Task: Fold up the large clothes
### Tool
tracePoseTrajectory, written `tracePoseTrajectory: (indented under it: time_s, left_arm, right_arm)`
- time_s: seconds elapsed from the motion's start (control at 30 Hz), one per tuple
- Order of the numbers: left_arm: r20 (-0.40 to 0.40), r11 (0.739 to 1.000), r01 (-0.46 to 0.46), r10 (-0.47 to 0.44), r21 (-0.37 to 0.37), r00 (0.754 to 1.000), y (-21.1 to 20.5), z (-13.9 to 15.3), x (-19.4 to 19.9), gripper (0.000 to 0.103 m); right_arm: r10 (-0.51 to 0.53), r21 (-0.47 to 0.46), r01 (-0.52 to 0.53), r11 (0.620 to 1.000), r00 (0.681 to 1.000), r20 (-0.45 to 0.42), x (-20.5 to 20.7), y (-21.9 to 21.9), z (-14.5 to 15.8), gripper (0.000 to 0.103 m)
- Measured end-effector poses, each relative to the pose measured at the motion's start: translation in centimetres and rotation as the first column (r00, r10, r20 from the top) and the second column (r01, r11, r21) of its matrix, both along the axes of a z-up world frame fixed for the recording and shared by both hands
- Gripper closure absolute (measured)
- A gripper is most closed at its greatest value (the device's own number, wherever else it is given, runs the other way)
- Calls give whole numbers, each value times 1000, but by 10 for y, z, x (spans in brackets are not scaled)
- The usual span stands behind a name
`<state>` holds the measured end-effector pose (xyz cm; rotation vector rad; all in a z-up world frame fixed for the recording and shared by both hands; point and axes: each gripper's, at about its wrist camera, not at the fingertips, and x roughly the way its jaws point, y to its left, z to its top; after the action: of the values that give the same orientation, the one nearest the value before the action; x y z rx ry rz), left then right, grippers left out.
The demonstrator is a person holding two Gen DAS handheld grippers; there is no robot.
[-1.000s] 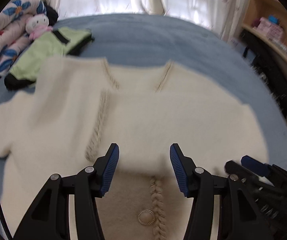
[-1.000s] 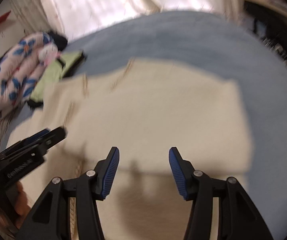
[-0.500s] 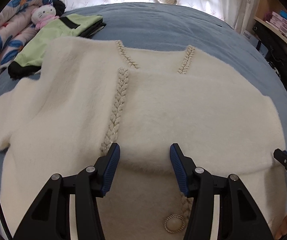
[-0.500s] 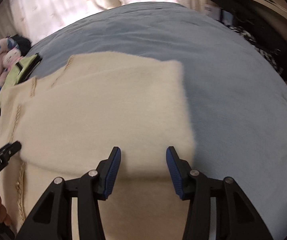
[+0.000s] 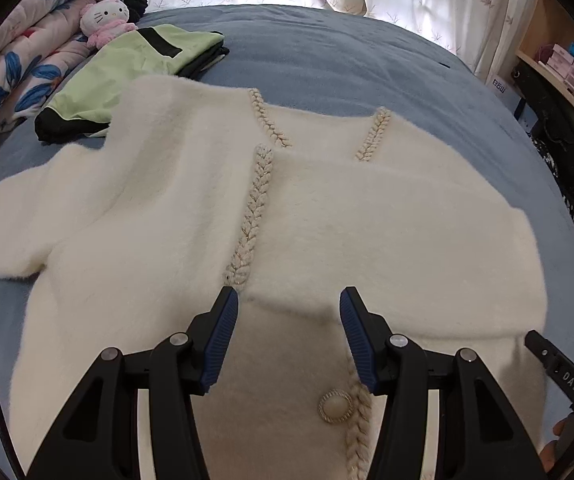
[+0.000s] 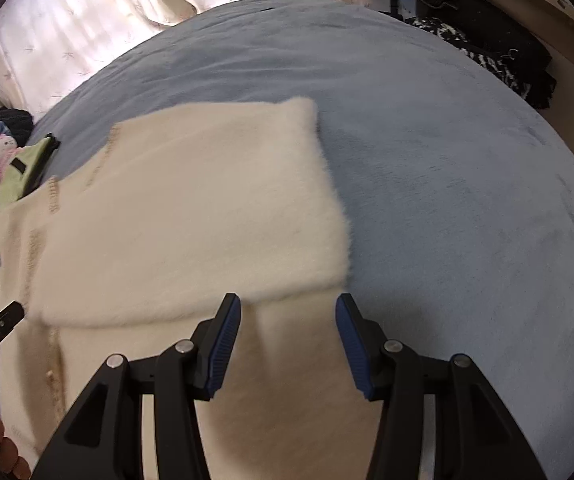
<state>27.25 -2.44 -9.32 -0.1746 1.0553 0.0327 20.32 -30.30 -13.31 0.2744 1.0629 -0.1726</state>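
The right gripper [image 6: 288,328] with blue ribbed pads is hovering over a fluffy cream cardigan [image 6: 191,216] — jaws having just widened, nothing between them. The cardigan is lying on a blue plush bedspread [image 6: 447,168] — one side folded over.

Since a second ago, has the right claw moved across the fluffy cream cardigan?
Yes. The right claw has moved rightward, from mid-cardigan to the cardigan's right edge beside bare blue bedspread.
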Motion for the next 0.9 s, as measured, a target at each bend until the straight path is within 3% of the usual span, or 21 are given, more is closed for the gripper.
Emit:
tracePoseTrajectory:
  time_s: [0.47,0.9]
  left_arm:
    - [-3,999,33,-33,-42,999,2,26,-29,46]
    - [48,998,58,-57,-17,997,38,64,-98,46]
  right_arm:
    - [119,-23,-119,993,993,17,-16,49,18,53]
    - [236,-86,-231,969,970,52,-58,113,59,53]
